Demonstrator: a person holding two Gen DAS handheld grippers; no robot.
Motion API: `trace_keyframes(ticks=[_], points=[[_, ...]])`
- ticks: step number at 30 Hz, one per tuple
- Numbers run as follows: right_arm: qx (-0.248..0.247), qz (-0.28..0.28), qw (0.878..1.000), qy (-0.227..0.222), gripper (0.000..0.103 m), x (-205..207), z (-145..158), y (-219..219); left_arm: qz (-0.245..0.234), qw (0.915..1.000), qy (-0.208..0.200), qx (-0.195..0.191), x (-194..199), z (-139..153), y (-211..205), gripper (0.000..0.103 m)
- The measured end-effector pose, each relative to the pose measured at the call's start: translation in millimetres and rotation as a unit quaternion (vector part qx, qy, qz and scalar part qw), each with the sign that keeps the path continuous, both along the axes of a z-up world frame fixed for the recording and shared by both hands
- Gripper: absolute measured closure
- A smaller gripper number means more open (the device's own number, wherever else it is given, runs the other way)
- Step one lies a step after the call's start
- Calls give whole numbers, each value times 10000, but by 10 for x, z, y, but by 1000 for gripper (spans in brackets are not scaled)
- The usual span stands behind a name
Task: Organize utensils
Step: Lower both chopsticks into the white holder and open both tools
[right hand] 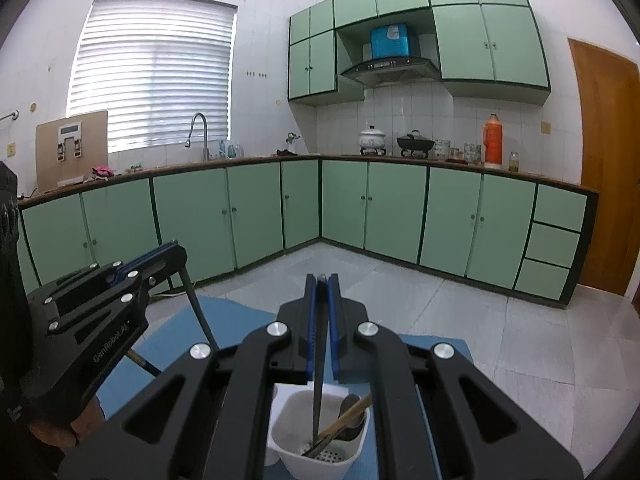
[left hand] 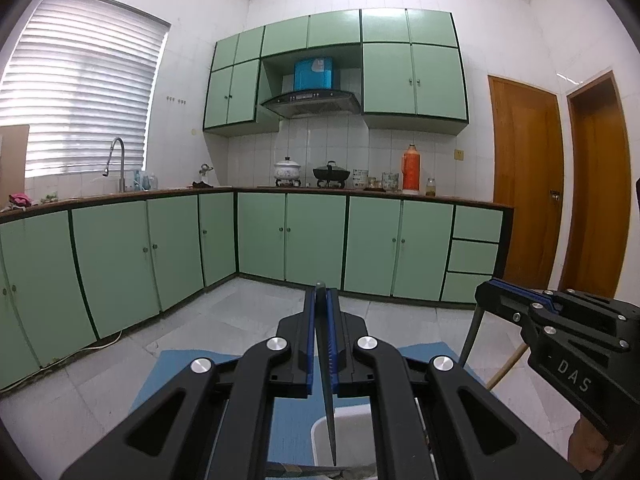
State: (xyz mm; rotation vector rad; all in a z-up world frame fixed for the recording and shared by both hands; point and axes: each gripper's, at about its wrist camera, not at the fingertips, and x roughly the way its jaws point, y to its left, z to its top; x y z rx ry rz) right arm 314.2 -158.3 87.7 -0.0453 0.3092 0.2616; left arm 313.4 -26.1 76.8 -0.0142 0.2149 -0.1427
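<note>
Faintly: "DAS" on right gripper (left hand: 486, 292).

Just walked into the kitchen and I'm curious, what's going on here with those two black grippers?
A person holds a gripper in each hand, sorting utensils. The right gripper is shut on a dark thin utensil whose lower end hangs inside a white holder, which already has a wooden chopstick in it. The left gripper is shut on another dark utensil above the blue mat.

Utensil holder (right hand: 316, 440) on mat (right hand: 168, 340), chopstick (right hand: 348, 416) inside, cabinets (right hand: 256, 212) behind.
</note>
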Motion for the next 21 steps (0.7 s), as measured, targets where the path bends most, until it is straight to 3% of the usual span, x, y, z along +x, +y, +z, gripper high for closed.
trace_keyframes(ticks=[14,21], points=[[-42,-253,9996,65,95,-74,-17,-142,49,9994,313,156,5,-79,-33,95],[63,-432,9990,-117,65,-169,72,-267,84,9998,176,54,-69,8,-3,60]])
